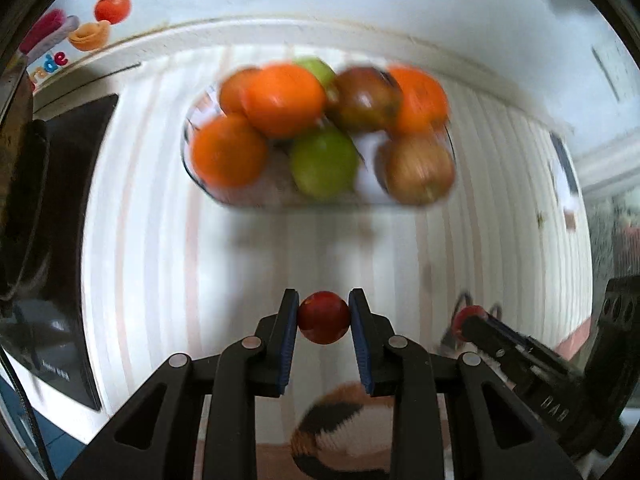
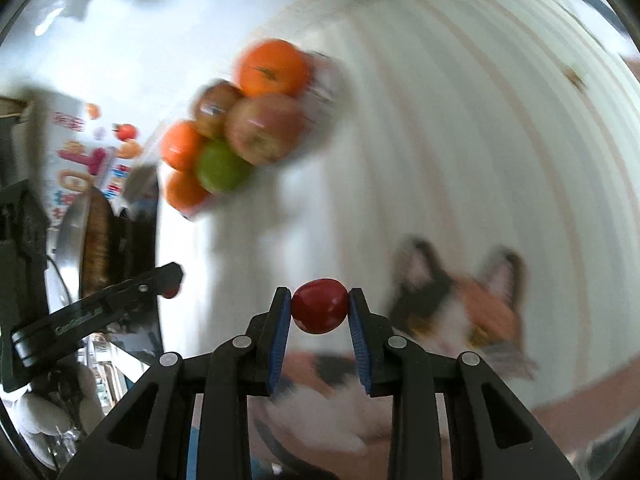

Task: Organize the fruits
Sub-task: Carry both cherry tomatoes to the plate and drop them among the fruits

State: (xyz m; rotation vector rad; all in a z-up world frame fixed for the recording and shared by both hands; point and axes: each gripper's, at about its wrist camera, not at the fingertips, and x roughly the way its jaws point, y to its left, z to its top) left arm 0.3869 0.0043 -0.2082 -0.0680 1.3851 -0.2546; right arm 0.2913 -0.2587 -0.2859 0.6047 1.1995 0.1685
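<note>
Counter (image 1: 168, 240): white surface with pale stripes, carrying everything listed below.

Clear, shallow container (image 1: 200, 184): stands toward the far side of the counter, well apart from both my grippers. It holds a blurred heap of round orange fruits (image 1: 282, 98), green apples (image 1: 323, 166) and reddish-brown apples (image 1: 418, 168). The right wrist view shows the same heap (image 2: 240, 136) up and to the left.

Calico cat (image 2: 460, 312): white, black and orange, ears up, just behind my right gripper; a patch of its fur (image 1: 340, 412) shows beneath my left gripper.

My left gripper (image 1: 323, 316): black frame, blue pads; jaws pinching a small round dark-red fruit (image 1: 323, 317) from both sides, held above the near counter.

My right gripper (image 2: 319, 311): same build; jaws pinching a second small round dark-red fruit (image 2: 319, 306), likewise clear of the container. In the left wrist view it shows at the lower right (image 1: 466, 322), with its red fruit at the tip.
</note>
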